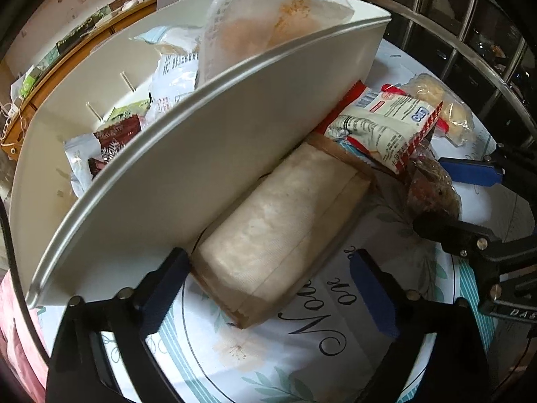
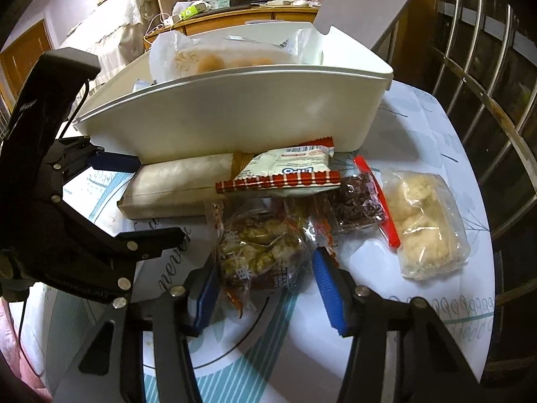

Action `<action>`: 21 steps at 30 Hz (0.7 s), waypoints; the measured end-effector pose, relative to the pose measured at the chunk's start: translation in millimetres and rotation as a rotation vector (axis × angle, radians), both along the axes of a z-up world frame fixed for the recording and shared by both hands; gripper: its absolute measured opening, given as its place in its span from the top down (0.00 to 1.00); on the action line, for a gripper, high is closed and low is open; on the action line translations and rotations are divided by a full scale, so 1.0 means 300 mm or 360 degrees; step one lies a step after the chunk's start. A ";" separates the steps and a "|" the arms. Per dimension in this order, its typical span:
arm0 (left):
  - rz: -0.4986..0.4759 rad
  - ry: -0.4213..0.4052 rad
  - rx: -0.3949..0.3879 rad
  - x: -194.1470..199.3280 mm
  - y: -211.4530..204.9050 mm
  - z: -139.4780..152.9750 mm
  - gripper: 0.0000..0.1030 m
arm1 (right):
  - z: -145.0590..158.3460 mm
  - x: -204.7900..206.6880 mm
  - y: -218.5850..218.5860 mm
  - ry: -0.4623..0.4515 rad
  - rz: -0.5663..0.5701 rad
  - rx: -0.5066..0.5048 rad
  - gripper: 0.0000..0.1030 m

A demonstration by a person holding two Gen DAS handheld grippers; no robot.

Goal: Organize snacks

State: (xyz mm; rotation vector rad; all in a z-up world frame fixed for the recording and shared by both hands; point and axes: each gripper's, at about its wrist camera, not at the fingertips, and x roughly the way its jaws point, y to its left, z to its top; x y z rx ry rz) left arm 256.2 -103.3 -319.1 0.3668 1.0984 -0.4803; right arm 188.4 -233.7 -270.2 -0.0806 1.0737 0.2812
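A white bin (image 1: 188, 181) holds several snack packets, with a clear bag of pale snacks (image 1: 255, 27) sticking up. A long beige wrapped packet (image 1: 282, 228) lies on the table beside the bin. My left gripper (image 1: 268, 288) is open around its near end. My right gripper (image 2: 265, 292) is open around a clear bag of brownish-green snacks (image 2: 258, 252), fingers on both sides. The bag also shows in the left wrist view (image 1: 431, 181). A white packet with a red striped edge (image 2: 288, 174), a dark snack bag (image 2: 359, 201) and a pale cookie bag (image 2: 426, 225) lie nearby.
The round table (image 2: 419, 302) has a floral cloth with script lettering. A metal railing (image 2: 476, 107) runs along the right side. A wooden cabinet (image 2: 235, 20) with clutter stands beyond the bin. The left gripper's body (image 2: 50, 184) is at the left of the right wrist view.
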 end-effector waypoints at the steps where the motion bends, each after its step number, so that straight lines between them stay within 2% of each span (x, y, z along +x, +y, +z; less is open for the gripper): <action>1: -0.0002 -0.0010 -0.0006 -0.004 -0.001 0.003 0.18 | 0.001 0.003 -0.005 0.0005 -0.0008 0.0006 0.48; 8: -0.0013 -0.0042 0.0004 -0.023 -0.003 0.012 0.30 | 0.009 0.001 -0.035 0.0020 -0.0046 0.0023 0.49; 13: -0.0044 -0.0056 0.0056 -0.051 -0.024 0.021 0.39 | 0.019 0.000 -0.054 0.0019 -0.0071 0.0038 0.49; 21: -0.0058 -0.0039 0.0079 -0.061 -0.044 0.048 0.38 | 0.028 -0.014 -0.073 0.0018 -0.0097 0.0045 0.50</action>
